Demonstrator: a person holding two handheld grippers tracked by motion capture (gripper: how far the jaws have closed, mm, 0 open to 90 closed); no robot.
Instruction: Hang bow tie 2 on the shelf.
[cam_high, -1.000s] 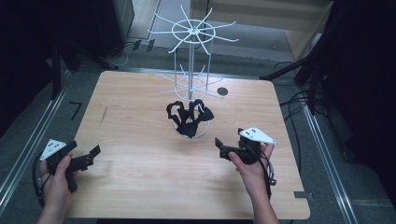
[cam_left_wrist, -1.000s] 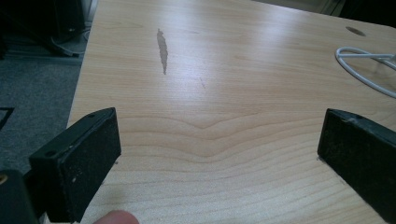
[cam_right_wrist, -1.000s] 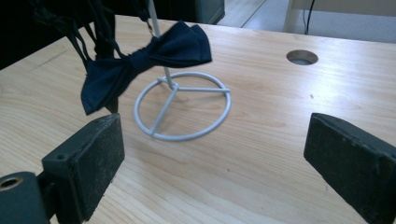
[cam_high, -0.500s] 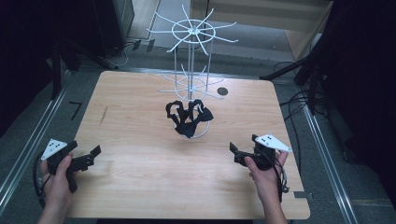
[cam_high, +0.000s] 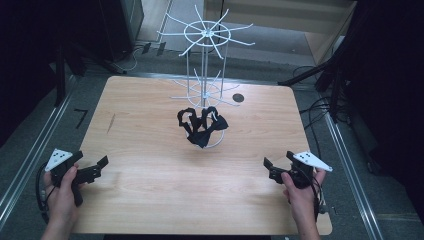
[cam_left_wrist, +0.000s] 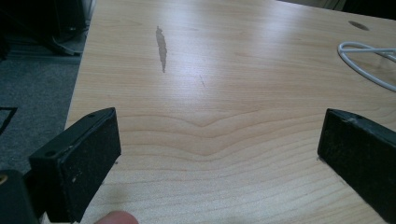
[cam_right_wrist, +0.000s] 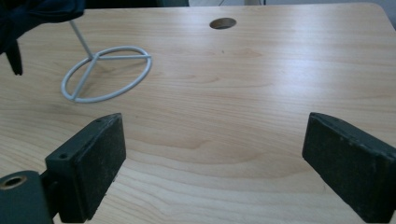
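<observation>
A pale wooden bench (cam_high: 150, 145) seen from above, with a person's two hands at its near edge, each holding a black claw. At the centre of the bench stands a white wire rack (cam_high: 206, 75): a thin upright pole rising from a round ring base, with two tiers of spokes fanning outward like wheels, a large one at the top and a smaller one lower down. A bundle of black fabric pieces (cam_high: 201, 125), looped and crumpled, hangs bunched around the pole just above the base. The left claw (cam_high: 98, 167) rests at the near left corner of the bench, its jaws spread wide apart and holding nothing. The right claw (cam_high: 270, 169) sits near the near right corner, also spread wide and empty. Both claws are well apart from the rack. In the right gripper view, the ring base (cam_right_wrist: 108, 73) shows with three struts meeting at the pole. A small dark round hole (cam_high: 238, 97) lies in the bench behind the rack.
</observation>
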